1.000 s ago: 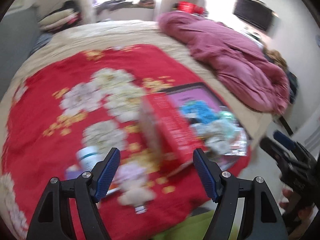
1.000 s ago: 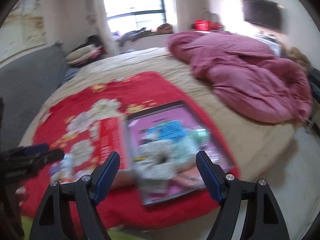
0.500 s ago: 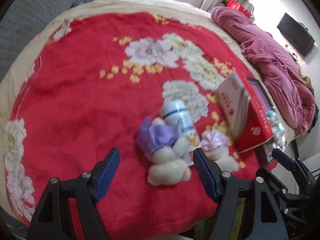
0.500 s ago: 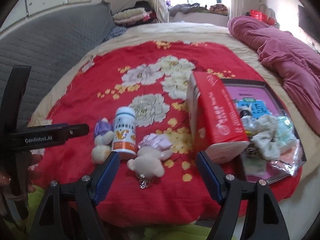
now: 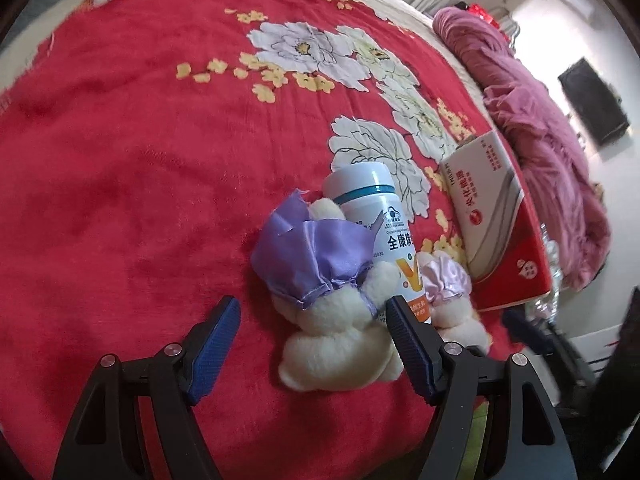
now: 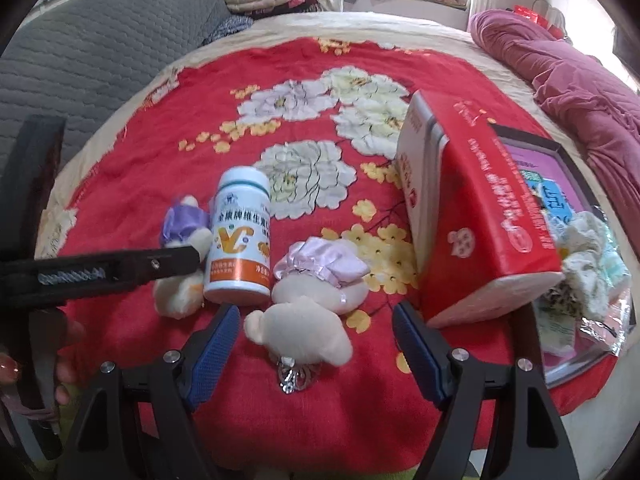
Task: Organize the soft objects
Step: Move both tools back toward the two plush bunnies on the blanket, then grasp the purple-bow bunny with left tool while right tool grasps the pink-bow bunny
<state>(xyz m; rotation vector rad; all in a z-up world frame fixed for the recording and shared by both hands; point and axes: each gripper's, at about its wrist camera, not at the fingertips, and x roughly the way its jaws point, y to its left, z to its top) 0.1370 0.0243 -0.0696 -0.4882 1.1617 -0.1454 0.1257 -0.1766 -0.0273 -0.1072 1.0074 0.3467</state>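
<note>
only r wrist view shows tray [image 6: 560, 146] w/ crumpled cloths [image 6: 588, 256].

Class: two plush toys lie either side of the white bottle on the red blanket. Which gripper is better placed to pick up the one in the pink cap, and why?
Right. The right gripper is open directly over the pink-capped plush. The left gripper frames the purple-capped plush instead, beyond the bottle.

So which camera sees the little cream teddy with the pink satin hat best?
The right wrist view: the cream teddy with the pink satin hat lies whole, in front of the open right gripper. The left wrist view shows only part, behind the white bottle.
</note>
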